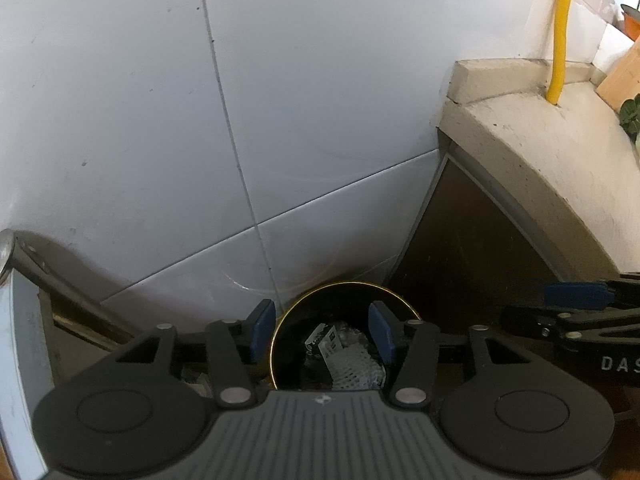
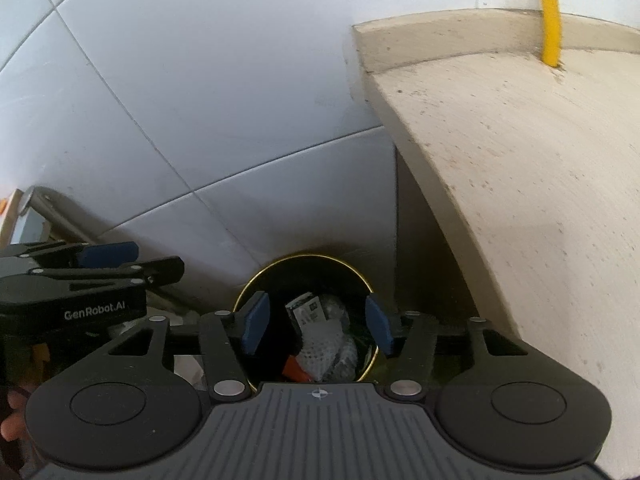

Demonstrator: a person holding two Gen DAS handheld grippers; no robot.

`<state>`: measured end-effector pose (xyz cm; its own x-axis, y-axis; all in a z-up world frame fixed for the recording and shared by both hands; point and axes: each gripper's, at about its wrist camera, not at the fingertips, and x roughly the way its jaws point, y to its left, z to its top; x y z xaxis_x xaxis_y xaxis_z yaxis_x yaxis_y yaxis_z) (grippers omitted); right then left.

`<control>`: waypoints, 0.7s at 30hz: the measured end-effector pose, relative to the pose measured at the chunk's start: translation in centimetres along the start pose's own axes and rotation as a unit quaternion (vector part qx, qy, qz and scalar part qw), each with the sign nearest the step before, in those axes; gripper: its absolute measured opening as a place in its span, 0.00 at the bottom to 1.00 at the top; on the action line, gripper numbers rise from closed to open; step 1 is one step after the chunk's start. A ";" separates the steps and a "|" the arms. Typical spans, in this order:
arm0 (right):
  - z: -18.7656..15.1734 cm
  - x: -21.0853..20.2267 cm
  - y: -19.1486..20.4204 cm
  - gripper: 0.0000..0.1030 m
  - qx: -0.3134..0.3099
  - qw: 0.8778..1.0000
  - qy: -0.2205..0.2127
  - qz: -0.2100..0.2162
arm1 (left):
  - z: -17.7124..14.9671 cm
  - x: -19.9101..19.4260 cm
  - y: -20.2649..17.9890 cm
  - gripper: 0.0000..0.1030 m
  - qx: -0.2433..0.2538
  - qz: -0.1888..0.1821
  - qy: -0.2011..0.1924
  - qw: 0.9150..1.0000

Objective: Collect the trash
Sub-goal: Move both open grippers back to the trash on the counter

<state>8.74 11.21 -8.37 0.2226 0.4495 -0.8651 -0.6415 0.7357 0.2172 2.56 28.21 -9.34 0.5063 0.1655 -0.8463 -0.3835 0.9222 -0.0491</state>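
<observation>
A round black trash bin with a gold rim (image 1: 348, 284) (image 2: 304, 257) stands on the floor in the corner between wall and cabinet. In it lie a white foam net (image 1: 352, 364) (image 2: 324, 344), a small printed carton (image 1: 324, 342) (image 2: 306, 308) and an orange scrap (image 2: 294, 368). My left gripper (image 1: 322, 332) hangs over the bin's mouth, open, with nothing between its blue pads. My right gripper (image 2: 317, 326) hangs over the same bin, open and empty. Each one shows side-on in the other's view: the right gripper (image 1: 560, 306), the left gripper (image 2: 132, 260).
A white tiled wall (image 1: 280, 120) rises behind the bin. A beige stone counter (image 2: 520, 200) overhangs on the right, with a yellow pipe (image 1: 560, 40) coming down onto it. A metal rail (image 1: 60, 272) slants at the left. A person's fingers (image 2: 12, 420) show at the lower left.
</observation>
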 end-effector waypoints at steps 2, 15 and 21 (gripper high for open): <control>-0.3 -0.3 -0.2 0.61 0.005 1.000 -0.003 -0.003 | -0.1 -0.1 -0.2 0.44 0.004 0.002 -0.001 1.000; -2.6 -3.2 -2.4 0.66 0.035 0.999 -0.026 -0.017 | -0.7 0.2 -2.0 0.45 0.052 0.006 0.006 0.999; -3.2 -4.9 -3.3 0.67 0.036 0.999 -0.037 -0.008 | -1.3 -0.5 -3.7 0.46 0.074 -0.008 0.010 0.997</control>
<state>7.42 5.00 -6.29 0.2869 0.4717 -0.8337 -0.5837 0.7762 0.2383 2.77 24.23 -9.44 0.4956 0.1443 -0.8565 -0.2571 0.9663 0.0139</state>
